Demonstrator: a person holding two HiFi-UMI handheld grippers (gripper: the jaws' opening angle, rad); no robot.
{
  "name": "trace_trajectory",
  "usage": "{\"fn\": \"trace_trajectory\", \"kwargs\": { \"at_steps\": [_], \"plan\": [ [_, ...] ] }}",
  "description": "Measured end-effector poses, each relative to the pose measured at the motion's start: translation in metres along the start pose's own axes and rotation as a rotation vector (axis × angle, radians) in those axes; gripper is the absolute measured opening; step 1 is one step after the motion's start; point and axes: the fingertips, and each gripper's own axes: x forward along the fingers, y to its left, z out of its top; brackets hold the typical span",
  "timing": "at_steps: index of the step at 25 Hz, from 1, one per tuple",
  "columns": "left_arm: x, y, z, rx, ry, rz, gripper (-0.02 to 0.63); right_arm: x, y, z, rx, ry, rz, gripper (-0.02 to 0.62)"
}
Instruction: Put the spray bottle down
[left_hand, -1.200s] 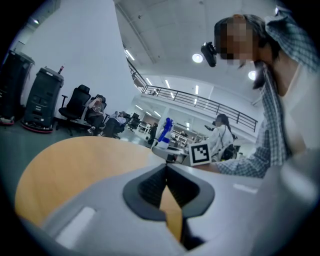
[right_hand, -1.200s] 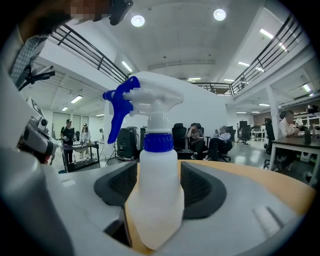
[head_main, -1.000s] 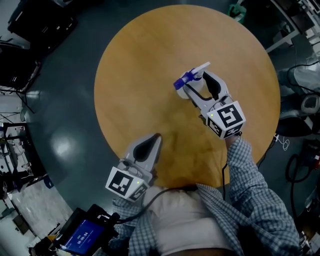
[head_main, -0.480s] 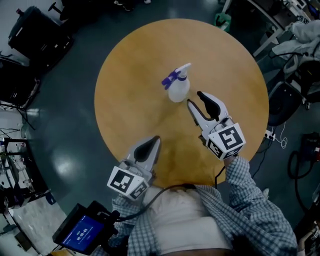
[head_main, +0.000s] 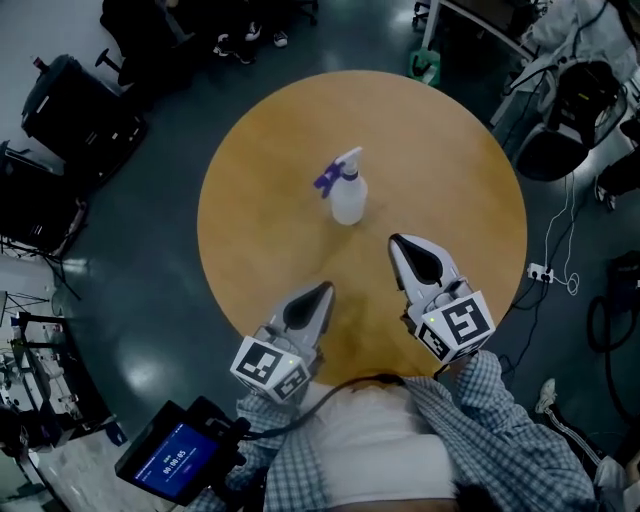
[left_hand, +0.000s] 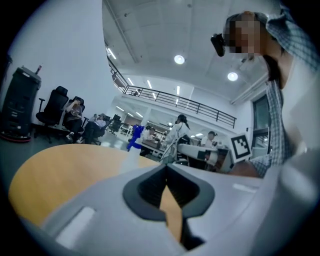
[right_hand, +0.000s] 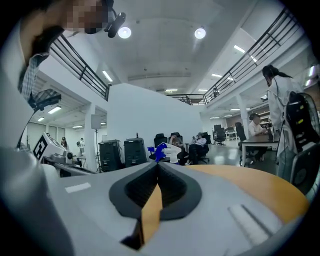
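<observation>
A clear spray bottle (head_main: 349, 196) with a blue trigger head stands upright near the middle of the round wooden table (head_main: 260, 150), free of both grippers. Its blue head (left_hand: 135, 136) shows past the left gripper's jaws, and the bottle (right_hand: 161, 151) peeks over the right gripper's jaws. My right gripper (head_main: 395, 243) is shut and empty, a short way to the near right of the bottle. Over the table's near edge my left gripper (head_main: 325, 288) is shut with nothing in it.
Dark floor surrounds the table. Office chairs (head_main: 560, 120) and cables (head_main: 560, 270) lie at the right, black equipment cases (head_main: 70, 110) at the left. A small screen (head_main: 178, 462) hangs at the person's waist. Seated people (left_hand: 80, 117) and desks show in the gripper views.
The right gripper let go of the spray bottle, drew back toward the person and closed its jaws. The bottle now stands alone on the table. The left gripper shifted slightly.
</observation>
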Motion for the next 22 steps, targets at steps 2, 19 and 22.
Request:
{"fn": "trace_trajectory", "kwargs": {
  "at_steps": [2, 19, 22],
  "plan": [
    [0.001, -0.003, -0.003, 0.004, -0.004, -0.019, 0.002, -0.007, 0.002, -0.003, 0.009, 0.004, -0.014, 0.002],
    [0.009, -0.013, 0.003, 0.021, 0.014, -0.044, 0.002, -0.015, 0.012, -0.008, -0.015, 0.032, 0.005, 0.002],
    [0.008, -0.012, -0.001, 0.034, 0.008, -0.057, 0.002, -0.014, 0.011, -0.011, -0.021, 0.039, 0.002, 0.002]
  ]
}}
